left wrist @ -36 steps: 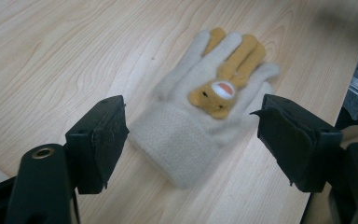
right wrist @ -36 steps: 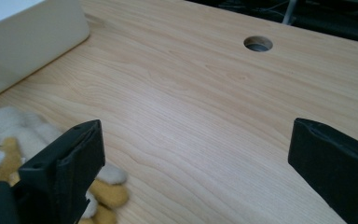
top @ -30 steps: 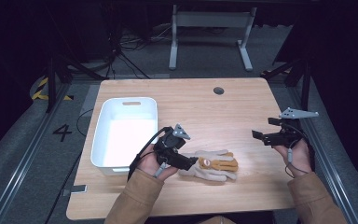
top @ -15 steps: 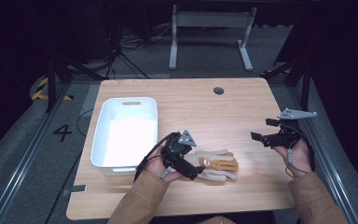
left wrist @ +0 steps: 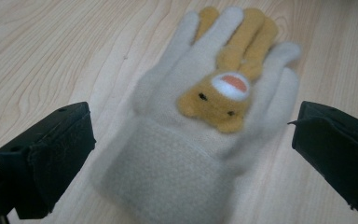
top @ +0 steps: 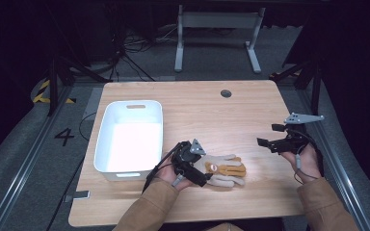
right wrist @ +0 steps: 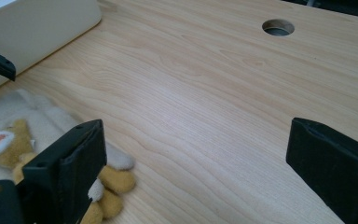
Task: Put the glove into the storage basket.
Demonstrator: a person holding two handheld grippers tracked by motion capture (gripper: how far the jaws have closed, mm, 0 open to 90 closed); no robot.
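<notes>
A cream fleece glove (top: 225,169) with a tan bear patch (left wrist: 216,95) lies flat on the wooden table (top: 207,110), fingers pointing right in the high view. My left gripper (top: 202,168) is at the glove's cuff, open. In the left gripper view its jaws stand wide on either side of the cuff (left wrist: 168,177) without touching it. My right gripper (top: 270,135) hovers open near the table's right edge, well apart from the glove. In the right gripper view bare wood lies between its jaws, and the glove (right wrist: 9,140) is at the lower left.
A white plastic bin (top: 130,137) stands at the left of the table, close to the left hand; its wall (right wrist: 32,28) shows in the right gripper view. A round cable hole (top: 226,93) sits near the far edge.
My left gripper has shifted slightly toward the near edge and settled around the glove's cuff. The right gripper has barely moved.
</notes>
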